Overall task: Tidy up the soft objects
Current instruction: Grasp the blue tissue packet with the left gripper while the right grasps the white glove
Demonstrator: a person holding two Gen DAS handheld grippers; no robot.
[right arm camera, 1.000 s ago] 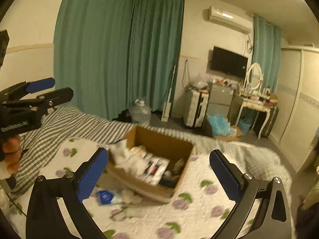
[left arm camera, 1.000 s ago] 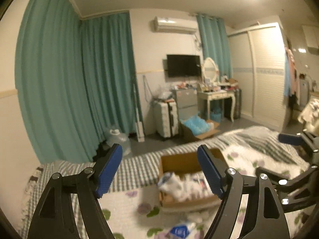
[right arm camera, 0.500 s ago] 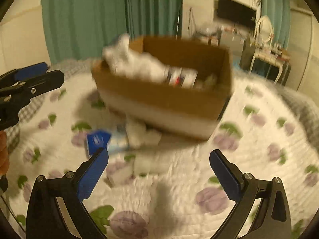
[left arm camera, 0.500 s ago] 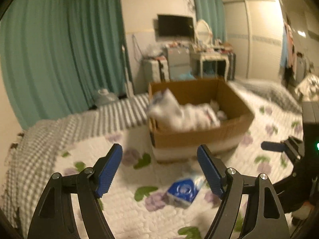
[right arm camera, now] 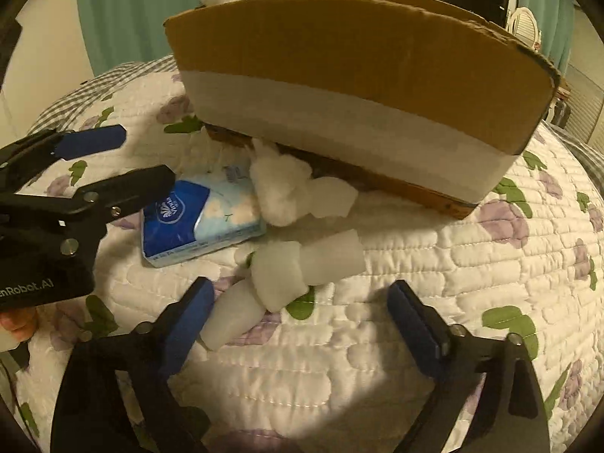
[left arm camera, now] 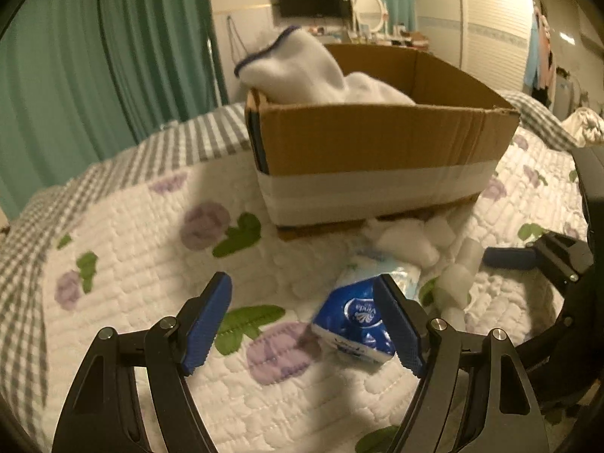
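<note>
The step in hand looks like the approach to a pickup: both grippers are poised over the loose soft things lying on the white quilted bedspread with purple flowers and green leaves [right arm camera: 434,264], in front of the open brown cardboard box with a white tape band round its lower wall [left arm camera: 377,139]. The left gripper [left arm camera: 304,321] has its blue-padded jaws set fairly wide with nothing clamped; the blue and pale plastic pack of tissues [right arm camera: 200,219] lies just beyond its right-hand pad, more behind that pad than in the gap. The right gripper [right arm camera: 298,324] has just been closing its jaws a little, yet they stand well apart and grip nothing; the cluster of white foam-like soft blocks [right arm camera: 305,264] sits at the mouth of the gap, one block touching or just beside the left-hand pad. I judge the next move calls for the right gripper to ease forward until a block lies squarely between the pads, then close gently, since such soft pieces will squash or slip; the left needs to shift toward the tissue pack. More white blocks and a fluffy white wad [right arm camera: 279,185] lie against the box's near bottom edge. Inside the box, a white cloth with a dark blue trimmed edge [left arm camera: 294,68] is heaped at the left corner, rising above the rim; what else it holds is hidden behind the near wall.
</note>
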